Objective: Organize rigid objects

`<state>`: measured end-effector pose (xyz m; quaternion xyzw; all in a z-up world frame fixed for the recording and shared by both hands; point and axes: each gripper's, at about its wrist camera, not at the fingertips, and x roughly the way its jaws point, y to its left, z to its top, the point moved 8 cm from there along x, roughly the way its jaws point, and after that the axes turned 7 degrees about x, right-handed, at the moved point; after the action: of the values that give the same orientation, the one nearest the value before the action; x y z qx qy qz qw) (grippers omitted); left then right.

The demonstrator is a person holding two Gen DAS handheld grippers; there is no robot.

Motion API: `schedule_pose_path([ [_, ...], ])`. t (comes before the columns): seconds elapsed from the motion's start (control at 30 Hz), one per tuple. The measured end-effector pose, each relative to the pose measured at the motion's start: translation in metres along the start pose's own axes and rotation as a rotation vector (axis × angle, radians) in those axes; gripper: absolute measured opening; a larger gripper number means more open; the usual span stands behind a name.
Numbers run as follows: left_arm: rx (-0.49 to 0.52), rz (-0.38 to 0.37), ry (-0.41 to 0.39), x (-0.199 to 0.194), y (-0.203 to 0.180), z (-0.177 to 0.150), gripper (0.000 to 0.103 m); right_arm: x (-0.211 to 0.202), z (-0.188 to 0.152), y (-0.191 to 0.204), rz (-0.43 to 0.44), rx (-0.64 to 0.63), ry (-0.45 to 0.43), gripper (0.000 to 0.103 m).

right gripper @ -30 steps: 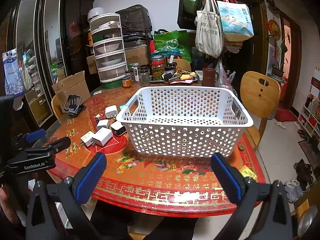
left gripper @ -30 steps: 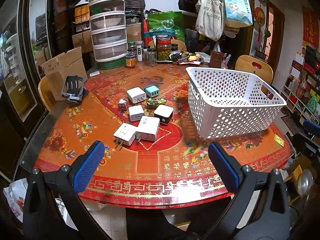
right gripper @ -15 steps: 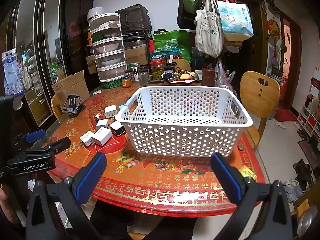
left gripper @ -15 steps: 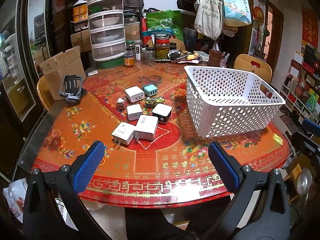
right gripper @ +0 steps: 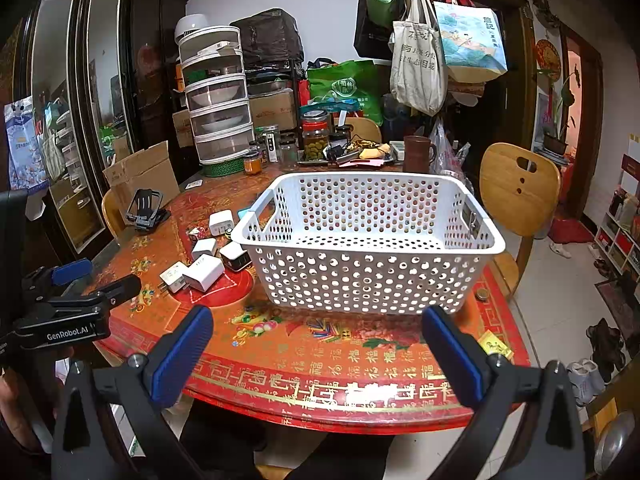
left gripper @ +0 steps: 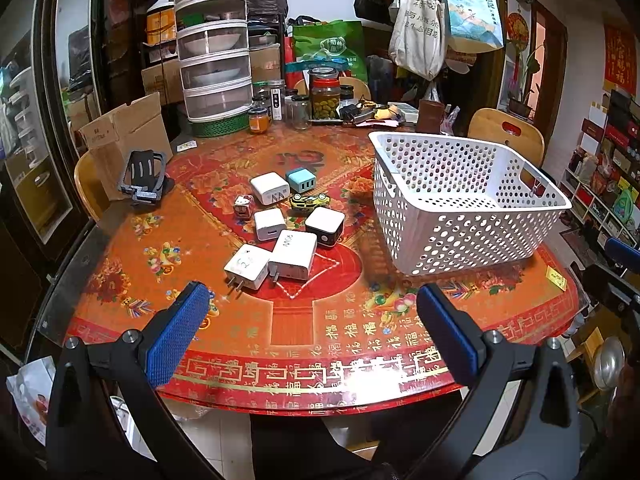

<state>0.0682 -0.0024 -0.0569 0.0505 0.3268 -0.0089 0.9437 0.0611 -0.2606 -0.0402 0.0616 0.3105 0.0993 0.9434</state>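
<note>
Left gripper [left gripper: 312,328] and right gripper [right gripper: 318,354] both spread wide, empty, at table [left gripper: 320,344] edge. Chargers [left gripper: 288,236] clustered beside white basket [right gripper: 368,240].

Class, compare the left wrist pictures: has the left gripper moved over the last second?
Yes, slightly. The left gripper has eased forward over the table: the near table edge sits a little lower in view, and the white basket looks slightly nearer.

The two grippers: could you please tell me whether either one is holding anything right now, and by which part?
Nothing is held. The left gripper and right gripper are both open and empty, short of the chargers and the basket.
</note>
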Motion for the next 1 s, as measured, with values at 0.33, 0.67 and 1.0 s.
schedule_pose_path([
  [0.33,0.001,0.003,0.000,0.000,0.002,0.001,0.102,0.000,0.000,0.000,-0.001,0.000,0.000,0.103],
  [0.67,0.007,0.008,0.001,0.001,0.003,0.002,0.102,0.003,-0.001,-0.004,-0.016,0.001,0.001,0.103],
  [1.0,-0.032,0.040,-0.077,0.017,0.021,0.023,0.102,0.015,0.055,-0.070,-0.041,-0.018,-0.148,0.103],
])
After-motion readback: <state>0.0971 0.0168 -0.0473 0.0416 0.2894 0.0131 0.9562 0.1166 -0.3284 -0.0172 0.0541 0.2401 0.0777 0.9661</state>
